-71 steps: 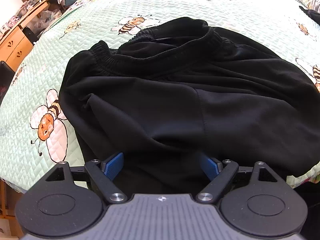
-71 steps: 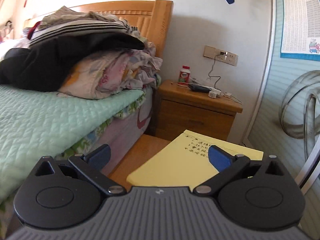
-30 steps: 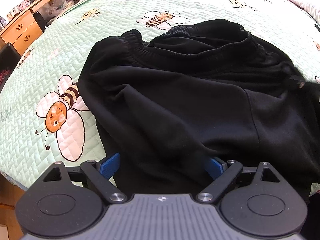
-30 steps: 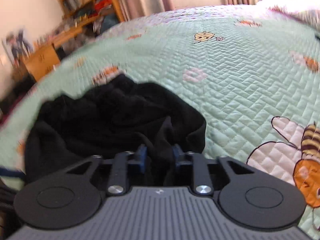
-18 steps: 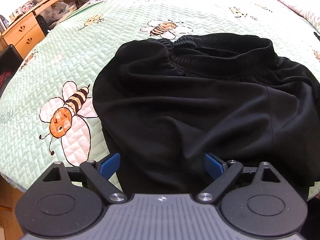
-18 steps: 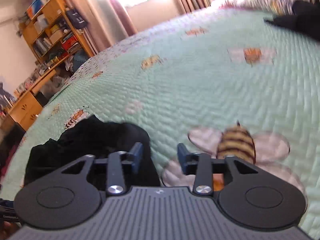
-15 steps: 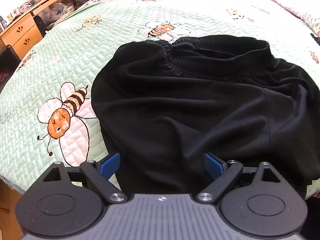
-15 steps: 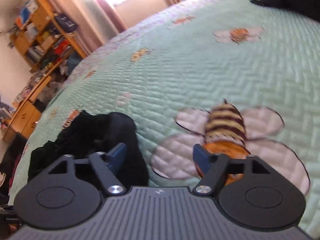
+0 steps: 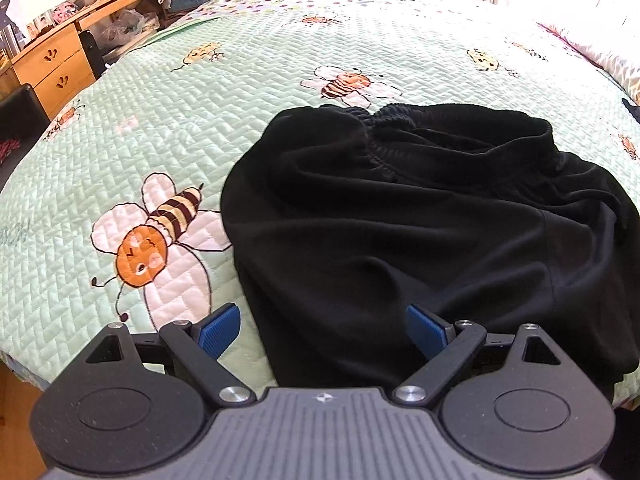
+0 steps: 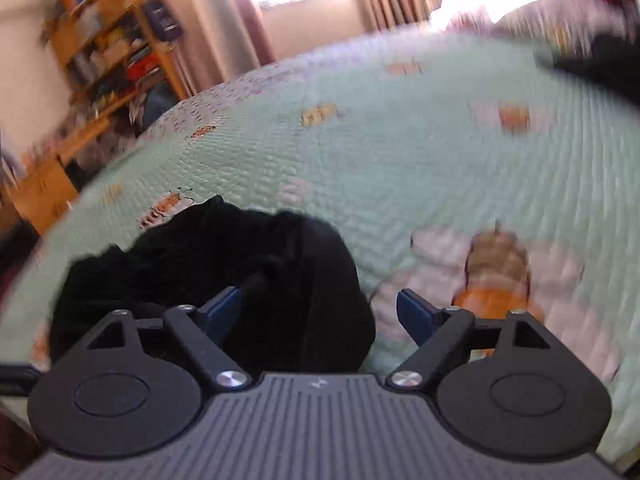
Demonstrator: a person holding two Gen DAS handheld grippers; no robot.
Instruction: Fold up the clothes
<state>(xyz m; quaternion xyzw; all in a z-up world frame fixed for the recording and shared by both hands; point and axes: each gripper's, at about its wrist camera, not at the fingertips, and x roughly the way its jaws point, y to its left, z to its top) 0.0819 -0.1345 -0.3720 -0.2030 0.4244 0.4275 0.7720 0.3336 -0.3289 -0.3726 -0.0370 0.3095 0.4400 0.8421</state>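
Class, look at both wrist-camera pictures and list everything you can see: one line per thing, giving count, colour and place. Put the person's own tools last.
black garment: one, black, lying rumpled on the near part of the bed, elastic waistband at its far edge
quilted bedspread: one, pale green with bee prints, covering the bed
large bee print: one, orange, white and striped, beside the garment's left edge
wooden drawers: one unit, light wood, far left past the bed
bookshelf: one, wooden, cluttered, blurred, far left
left hand-held gripper: one, black with blue pads, open, over the garment's near edge
right hand-held gripper: one, same colours, open, at the garment's right edge
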